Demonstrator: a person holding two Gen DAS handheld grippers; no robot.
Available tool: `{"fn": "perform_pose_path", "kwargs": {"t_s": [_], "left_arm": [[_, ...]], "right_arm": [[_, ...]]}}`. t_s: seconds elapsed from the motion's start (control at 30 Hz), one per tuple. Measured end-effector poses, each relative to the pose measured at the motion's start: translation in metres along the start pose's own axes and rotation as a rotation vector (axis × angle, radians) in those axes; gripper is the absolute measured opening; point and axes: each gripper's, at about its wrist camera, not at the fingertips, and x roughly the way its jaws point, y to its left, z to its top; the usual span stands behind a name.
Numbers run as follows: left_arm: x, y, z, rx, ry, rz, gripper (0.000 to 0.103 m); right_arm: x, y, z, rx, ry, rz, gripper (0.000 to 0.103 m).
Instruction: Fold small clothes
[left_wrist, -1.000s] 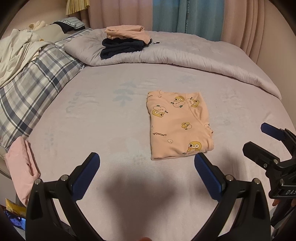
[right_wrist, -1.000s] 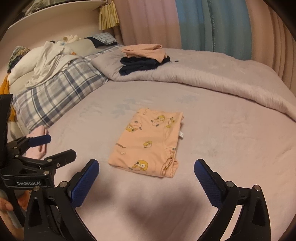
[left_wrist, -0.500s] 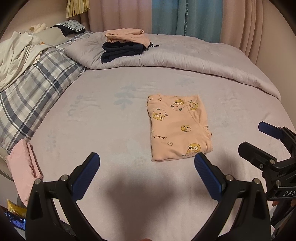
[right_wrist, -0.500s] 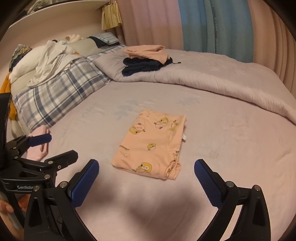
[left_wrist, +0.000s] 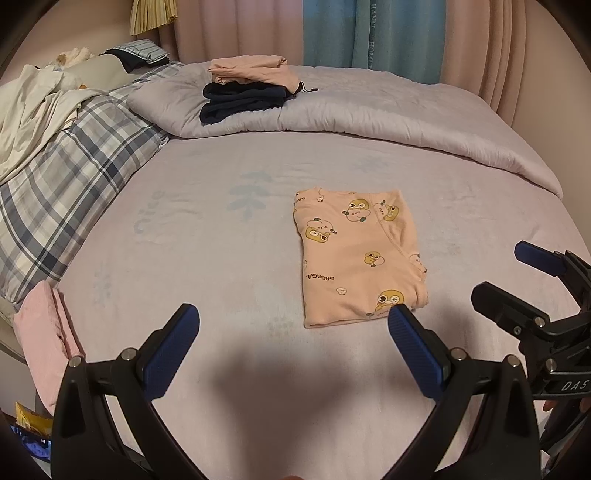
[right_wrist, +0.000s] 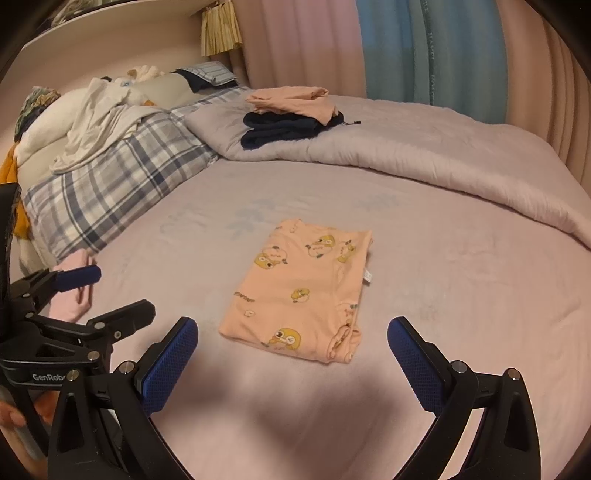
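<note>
Both tools have drawn back from the folded peach garment (left_wrist: 360, 254), which now sits a little farther off on the bed (left_wrist: 221, 229). It lies flat in a neat rectangle, touched by neither tool. Left tool (left_wrist: 293, 323) hovers with fingers spread wide, holding nothing; right tool (right_wrist: 291, 338) likewise gapes empty. A stack of folded clothes (left_wrist: 251, 88) rests on the quilt (left_wrist: 406, 114) beyond.
</note>
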Motion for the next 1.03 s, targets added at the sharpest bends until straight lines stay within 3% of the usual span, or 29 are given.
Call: {"fn": "perform_pose_path", "kwargs": {"t_s": [1.03], "left_arm": [[0.024, 0.000, 0.003, -0.012, 0.042, -0.004, 0.102]], "right_arm": [[0.014, -0.011, 0.005, 0.009, 0.031, 0.000, 0.102]]}}
